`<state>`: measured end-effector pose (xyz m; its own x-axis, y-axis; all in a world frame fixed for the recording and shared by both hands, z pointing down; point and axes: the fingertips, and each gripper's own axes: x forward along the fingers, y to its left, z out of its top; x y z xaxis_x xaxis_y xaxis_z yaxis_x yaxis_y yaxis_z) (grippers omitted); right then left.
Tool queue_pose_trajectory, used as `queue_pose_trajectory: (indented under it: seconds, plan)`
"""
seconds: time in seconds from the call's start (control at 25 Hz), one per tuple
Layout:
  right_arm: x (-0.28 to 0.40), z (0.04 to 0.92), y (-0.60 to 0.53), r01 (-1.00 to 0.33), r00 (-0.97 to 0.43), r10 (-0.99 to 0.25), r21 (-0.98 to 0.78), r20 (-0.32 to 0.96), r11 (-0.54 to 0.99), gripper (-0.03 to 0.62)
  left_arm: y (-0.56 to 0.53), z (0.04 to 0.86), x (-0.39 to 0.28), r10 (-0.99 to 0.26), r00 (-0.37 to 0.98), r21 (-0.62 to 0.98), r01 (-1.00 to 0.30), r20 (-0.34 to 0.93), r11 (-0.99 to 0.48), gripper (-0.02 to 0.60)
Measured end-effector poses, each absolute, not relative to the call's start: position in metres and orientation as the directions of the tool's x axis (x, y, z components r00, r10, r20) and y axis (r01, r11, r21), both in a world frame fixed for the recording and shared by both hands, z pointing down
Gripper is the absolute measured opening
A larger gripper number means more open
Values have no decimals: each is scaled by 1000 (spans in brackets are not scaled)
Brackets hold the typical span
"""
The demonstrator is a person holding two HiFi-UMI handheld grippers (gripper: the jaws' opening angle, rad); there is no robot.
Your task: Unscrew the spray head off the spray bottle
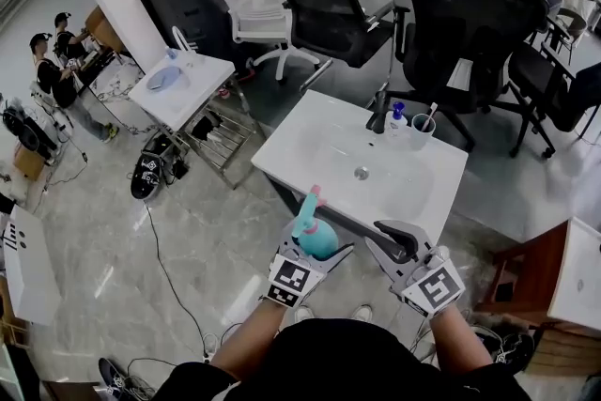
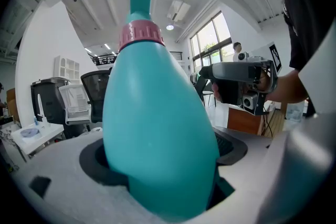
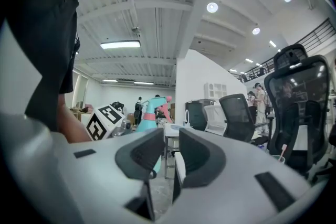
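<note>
A teal spray bottle (image 1: pixel 317 239) with a pink collar (image 2: pixel 140 35) and a teal spray head (image 1: pixel 308 205) stands upright in my left gripper (image 1: pixel 315 246). That gripper is shut on the bottle's round body (image 2: pixel 157 128), which fills the left gripper view. My right gripper (image 1: pixel 392 238) is to the bottle's right, apart from it. Its jaws stand a little apart with nothing between them (image 3: pixel 170 152). In the right gripper view the bottle (image 3: pixel 148 113) shows beyond the jaws at the left.
A white sink basin (image 1: pixel 310 146) lies just ahead, with a dark faucet (image 1: pixel 378 113), a soap bottle (image 1: pixel 397 117) and a cup (image 1: pixel 423 129) at its far edge. Black office chairs (image 1: pixel 470 14) stand behind it. A small white table (image 1: pixel 178 84) is at the left.
</note>
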<state>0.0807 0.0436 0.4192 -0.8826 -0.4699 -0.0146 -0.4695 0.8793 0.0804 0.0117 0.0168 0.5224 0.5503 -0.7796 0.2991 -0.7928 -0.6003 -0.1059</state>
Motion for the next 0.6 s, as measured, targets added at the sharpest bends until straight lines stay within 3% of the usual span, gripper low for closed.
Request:
queue_pose_trajectory:
  seconds: [0.32,0.6]
  plan:
    - [65,400,65,-311,-950,-310,41,-39,949,132,21,523,51,-725,620,-118,-730,300,-674,469]
    - [42,405,48,-280,-960,-280,15,13,960,140,10,526,61,-688,660,-130,-687,300,-715,469]
